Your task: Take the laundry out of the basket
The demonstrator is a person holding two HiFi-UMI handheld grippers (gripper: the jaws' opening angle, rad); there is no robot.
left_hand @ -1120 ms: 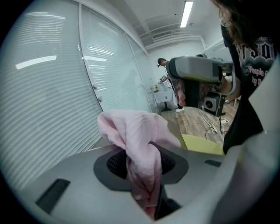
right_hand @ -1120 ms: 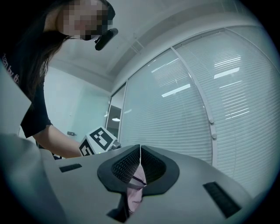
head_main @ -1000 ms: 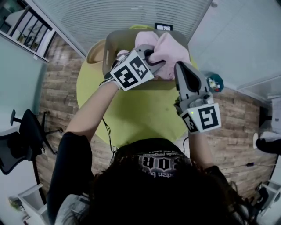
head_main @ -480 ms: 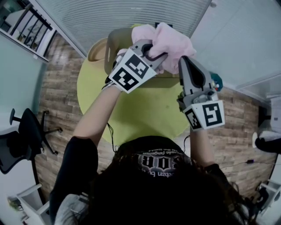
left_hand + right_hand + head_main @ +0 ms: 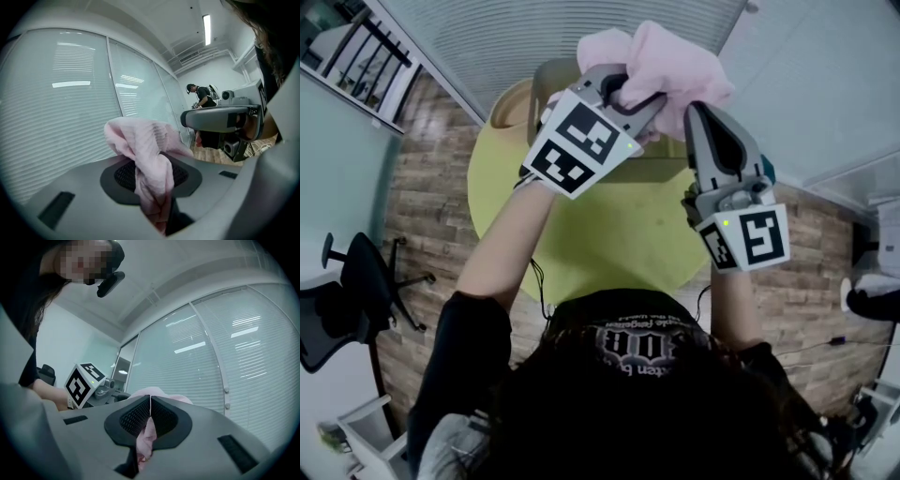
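Pink cloth (image 5: pixel 666 61) partly hides the basket (image 5: pixel 544 77) on the yellow table (image 5: pixel 609 234).

No legible text; shirt print (image 5: pixel 639 343) unreadable.

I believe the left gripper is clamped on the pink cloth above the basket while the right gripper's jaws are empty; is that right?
Not quite: the jaws of the right gripper are not empty. The right gripper view shows them shut on a fold of the same pink cloth. The left gripper is indeed clamped on it above the basket.
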